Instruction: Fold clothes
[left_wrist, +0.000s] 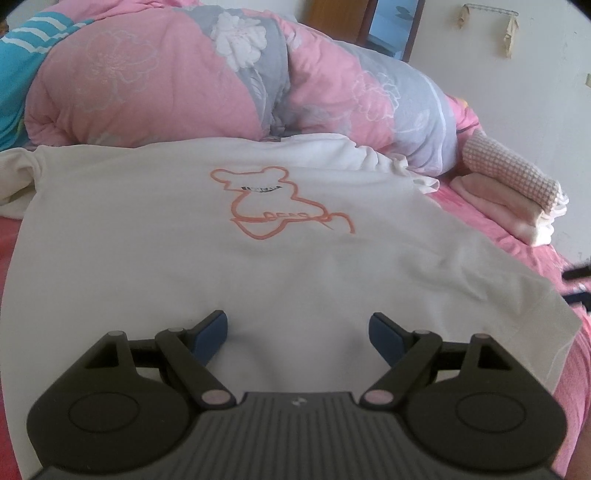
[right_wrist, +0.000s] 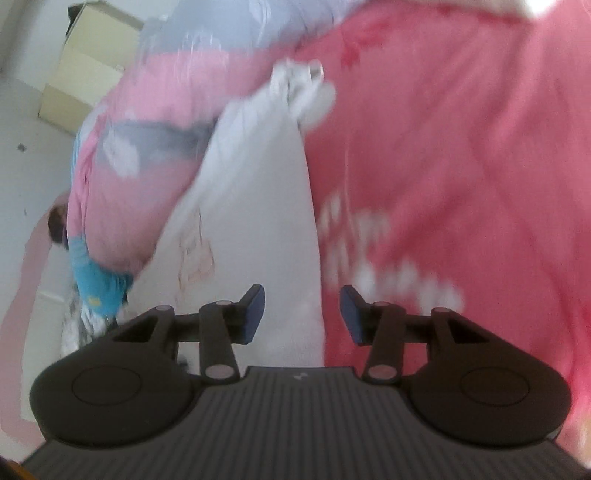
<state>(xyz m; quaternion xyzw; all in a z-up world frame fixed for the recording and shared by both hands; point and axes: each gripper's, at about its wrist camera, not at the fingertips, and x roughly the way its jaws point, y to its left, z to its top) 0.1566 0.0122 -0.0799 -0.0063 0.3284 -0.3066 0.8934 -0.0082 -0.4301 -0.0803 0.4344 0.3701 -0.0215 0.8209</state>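
A: Where is the shirt?

B: The cream shirt lies spread flat on the bed, its orange outline print facing up. Behind the shirt sits a bunched pink and grey quilt. To the right of the shirt, near the bed's edge, is a small stack of folded clothes.

A: And the left gripper?

B: The left gripper hovers over the shirt's near hem, jaws spread wide, nothing between them.

A: The right one?

B: Its view is blurred. The right gripper hangs over the shirt's side edge, where cream cloth meets the pink sheet. Its jaws stand partly apart and pinch nothing.
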